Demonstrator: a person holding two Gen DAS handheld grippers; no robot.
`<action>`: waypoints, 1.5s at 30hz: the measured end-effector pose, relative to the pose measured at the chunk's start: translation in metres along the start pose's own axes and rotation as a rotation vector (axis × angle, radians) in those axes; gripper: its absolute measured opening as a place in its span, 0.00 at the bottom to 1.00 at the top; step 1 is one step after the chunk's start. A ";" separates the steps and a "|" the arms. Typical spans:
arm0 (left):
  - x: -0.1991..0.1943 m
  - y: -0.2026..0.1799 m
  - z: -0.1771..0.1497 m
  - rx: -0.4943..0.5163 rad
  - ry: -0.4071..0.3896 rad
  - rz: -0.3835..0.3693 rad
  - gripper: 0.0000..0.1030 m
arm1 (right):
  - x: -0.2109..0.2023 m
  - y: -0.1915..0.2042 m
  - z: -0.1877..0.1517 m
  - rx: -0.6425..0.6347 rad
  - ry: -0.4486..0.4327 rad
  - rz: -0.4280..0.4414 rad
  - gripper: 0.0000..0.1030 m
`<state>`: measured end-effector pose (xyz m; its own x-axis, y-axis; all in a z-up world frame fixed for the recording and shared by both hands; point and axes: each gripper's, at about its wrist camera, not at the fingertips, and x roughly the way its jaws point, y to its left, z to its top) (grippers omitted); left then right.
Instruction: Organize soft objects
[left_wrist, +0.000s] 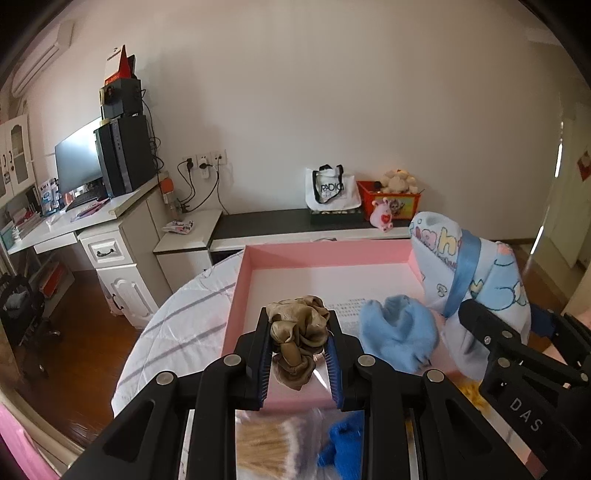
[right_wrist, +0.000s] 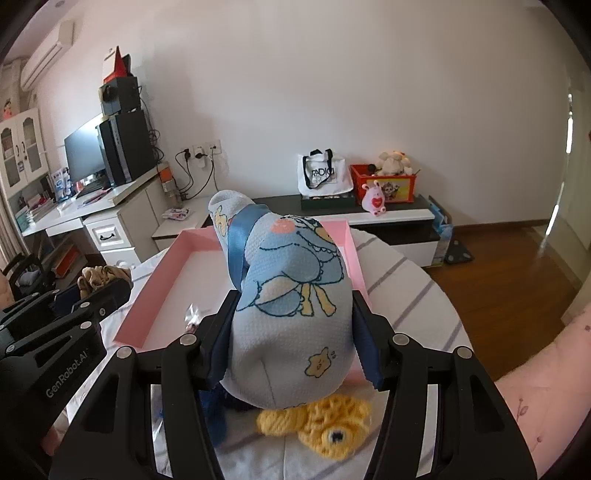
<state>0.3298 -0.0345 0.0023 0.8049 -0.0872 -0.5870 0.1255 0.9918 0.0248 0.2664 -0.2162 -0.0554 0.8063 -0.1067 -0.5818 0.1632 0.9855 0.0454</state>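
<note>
Your left gripper (left_wrist: 299, 332) is clamped on a tan satin scrunchie (left_wrist: 299, 336), held over the near edge of the pink tray (left_wrist: 236, 295). Only the left view shows the light blue sock (left_wrist: 399, 336) lying in the tray. Your right gripper (right_wrist: 291, 332) squeezes a rolled cartoon-print cloth bundle (right_wrist: 291, 314) tied with blue ribbon (right_wrist: 240, 240). Only the right view shows the yellow crochet fish (right_wrist: 325, 424) beneath it on the striped cover (right_wrist: 413, 302).

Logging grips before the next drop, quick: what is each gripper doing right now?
Left gripper: closed on the tan satin scrunchie.
Right gripper: closed on the rolled light-blue cartoon-print cloth bundle tied with a blue ribbon.
</note>
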 end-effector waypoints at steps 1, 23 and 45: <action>0.007 -0.001 0.006 0.003 0.003 0.002 0.22 | 0.005 0.000 0.004 0.001 0.003 -0.003 0.52; 0.190 0.021 0.091 0.051 0.162 -0.058 0.25 | 0.098 0.011 0.032 -0.063 0.109 -0.006 0.56; 0.175 0.034 0.048 -0.014 0.123 -0.003 1.00 | 0.093 -0.005 0.032 -0.055 0.085 -0.107 1.00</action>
<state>0.5024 -0.0209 -0.0603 0.7270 -0.0791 -0.6821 0.1190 0.9928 0.0117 0.3587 -0.2351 -0.0835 0.7346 -0.2026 -0.6475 0.2125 0.9751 -0.0639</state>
